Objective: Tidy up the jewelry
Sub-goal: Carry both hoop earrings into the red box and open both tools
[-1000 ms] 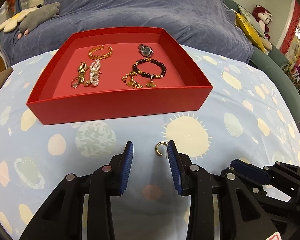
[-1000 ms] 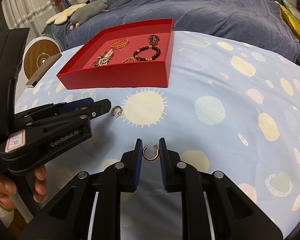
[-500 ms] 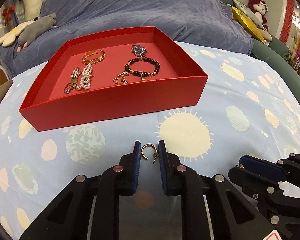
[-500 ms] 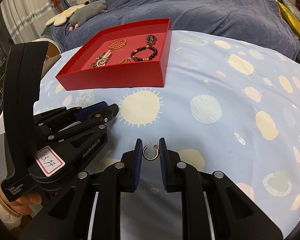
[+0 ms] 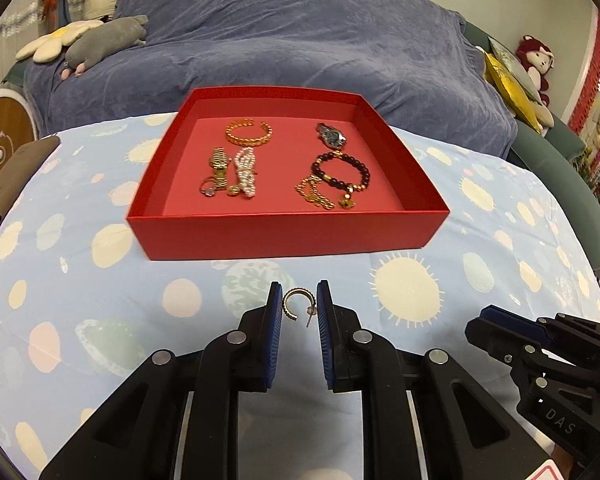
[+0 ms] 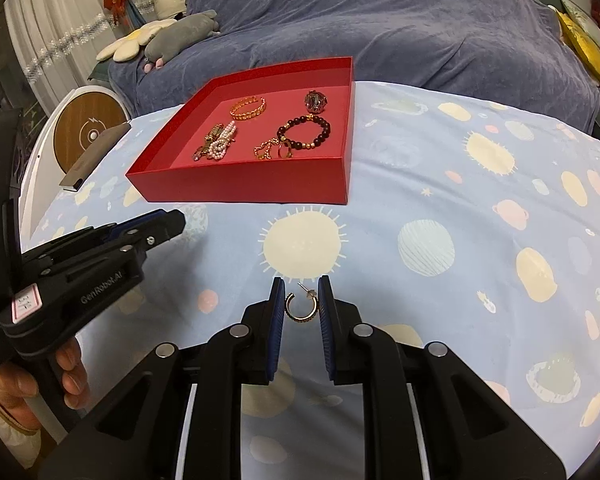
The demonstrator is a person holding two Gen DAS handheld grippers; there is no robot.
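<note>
A red tray (image 5: pixel 284 234) on the blue patterned cloth holds a gold bangle (image 5: pixel 248 135), a gold watch (image 5: pixel 219 165), a pearl piece (image 5: pixel 246 171), a silver watch (image 5: pixel 332 136), a dark bead bracelet (image 5: pixel 340 170) and a gold chain (image 5: pixel 314 196). My left gripper (image 5: pixel 299 308) is shut on a gold hoop earring (image 5: pixel 294 308), held in front of the tray. My right gripper (image 6: pixel 301 307) is shut on a second gold hoop earring (image 6: pixel 300 308), further right of the tray (image 6: pixel 244 188). The left gripper also shows in the right wrist view (image 6: pixel 156 228).
A blue-covered sofa (image 5: pixel 300 40) with plush toys (image 5: pixel 100 40) stands behind the table. A dark flat device (image 5: pixel 12 184) lies at the table's left edge beside a round wooden disc (image 5: pixel 0 144). Yellow cushions (image 5: pixel 508 84) lie at the right.
My left gripper closed on the hoop earring on the cloth and lifted it, shifting left to centre on the tray. My right gripper stayed shut on its earring.
</note>
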